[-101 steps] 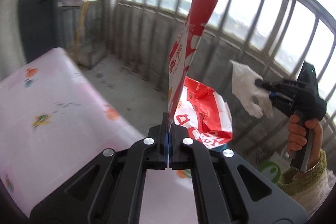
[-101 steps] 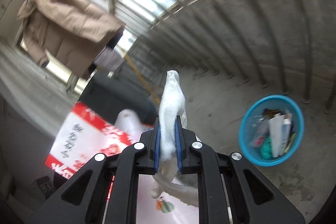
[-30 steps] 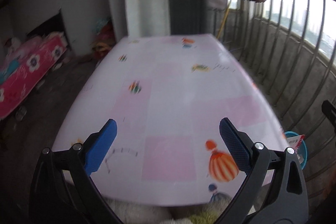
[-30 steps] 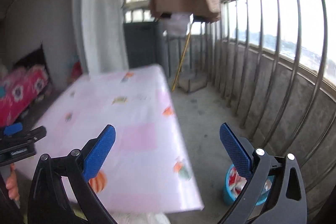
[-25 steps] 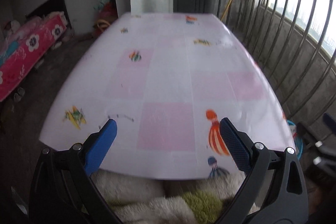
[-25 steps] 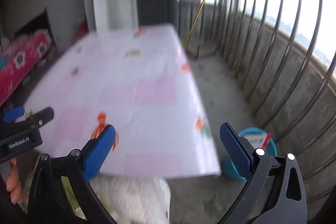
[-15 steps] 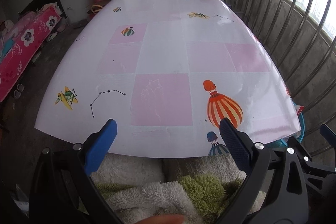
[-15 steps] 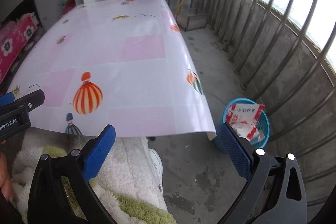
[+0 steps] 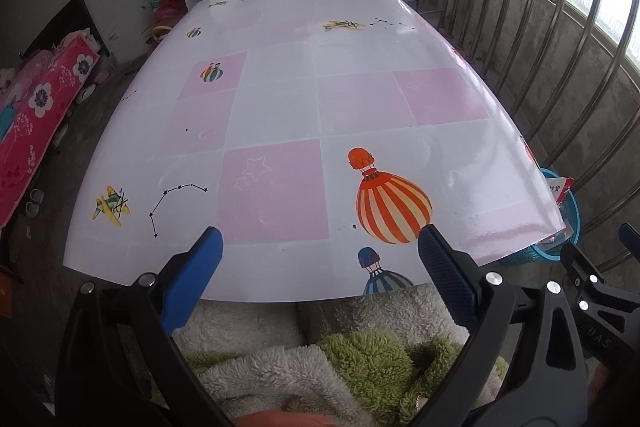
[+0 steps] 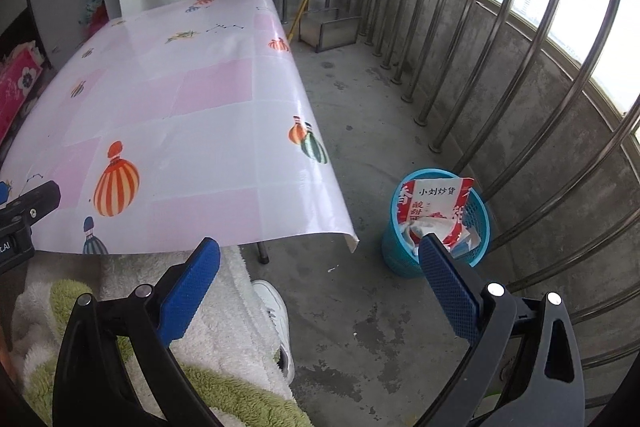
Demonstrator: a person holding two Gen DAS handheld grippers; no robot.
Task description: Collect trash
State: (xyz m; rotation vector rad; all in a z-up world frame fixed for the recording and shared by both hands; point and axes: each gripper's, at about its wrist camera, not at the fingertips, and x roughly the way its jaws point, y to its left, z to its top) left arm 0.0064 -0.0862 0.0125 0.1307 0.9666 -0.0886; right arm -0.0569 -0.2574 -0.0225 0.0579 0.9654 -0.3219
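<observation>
My left gripper (image 9: pixel 320 263) is open and empty, held above the near edge of the table (image 9: pixel 280 107), which has a pink and white checked cloth with balloon prints. My right gripper (image 10: pixel 320 271) is open and empty, held over the concrete floor beside the table (image 10: pixel 180 99). A blue mesh trash basket (image 10: pixel 400 251) stands on the floor by the table's right corner. A red and white snack bag (image 10: pixel 434 203) and white paper sit in it. The basket (image 9: pixel 570 215) also shows at the table's right edge in the left wrist view.
A metal railing (image 10: pixel 500 39) and concrete wall run along the right. A white shoe (image 10: pixel 276 307) and fluffy white and green clothing (image 9: pixel 320 355) are just below the grippers. A red floral mattress (image 9: pixel 32 115) lies at the left. A metal box (image 10: pixel 328 29) and yellow stick stand at the far end.
Both grippers held trash 3.4 s ago and are now open and empty. The snack bag is now in the basket. Both views have tilted down toward the table's near edge.
</observation>
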